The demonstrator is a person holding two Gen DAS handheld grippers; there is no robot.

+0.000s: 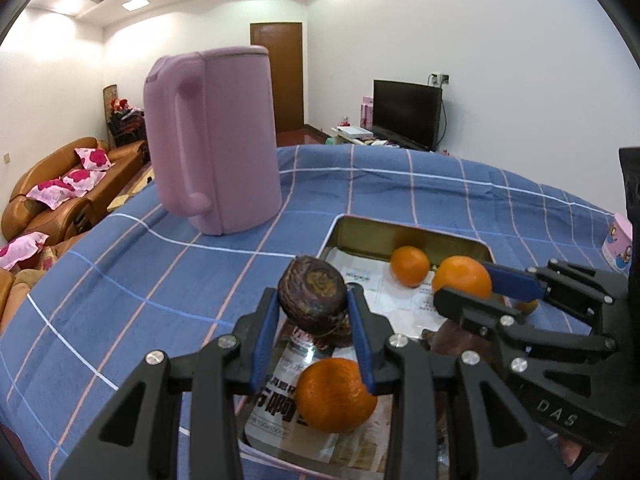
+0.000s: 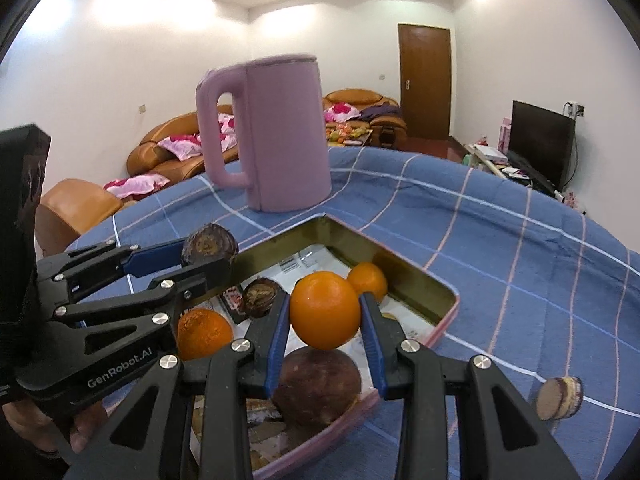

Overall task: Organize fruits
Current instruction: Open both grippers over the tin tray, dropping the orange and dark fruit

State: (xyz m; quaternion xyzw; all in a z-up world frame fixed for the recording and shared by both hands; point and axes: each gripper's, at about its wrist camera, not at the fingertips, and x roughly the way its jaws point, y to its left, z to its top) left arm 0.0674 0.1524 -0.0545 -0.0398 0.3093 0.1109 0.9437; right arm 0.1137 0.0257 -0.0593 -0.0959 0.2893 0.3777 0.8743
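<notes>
While "GenRobot.AI" marks left tongs, right tongs clamp orange

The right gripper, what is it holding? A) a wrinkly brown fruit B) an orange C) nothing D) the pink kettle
B: the right gripper is shut on an orange above the tin tray, while the left gripper holds the wrinkly brown fruit.

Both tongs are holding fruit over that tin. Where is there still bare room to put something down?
Bare blue cloth lies left of the tin tray, in front of the pink kettle, and to the tray's right and far side. Crowded: the tray itself, with oranges, dark fruits and both tongs, left and right, over it.
</notes>
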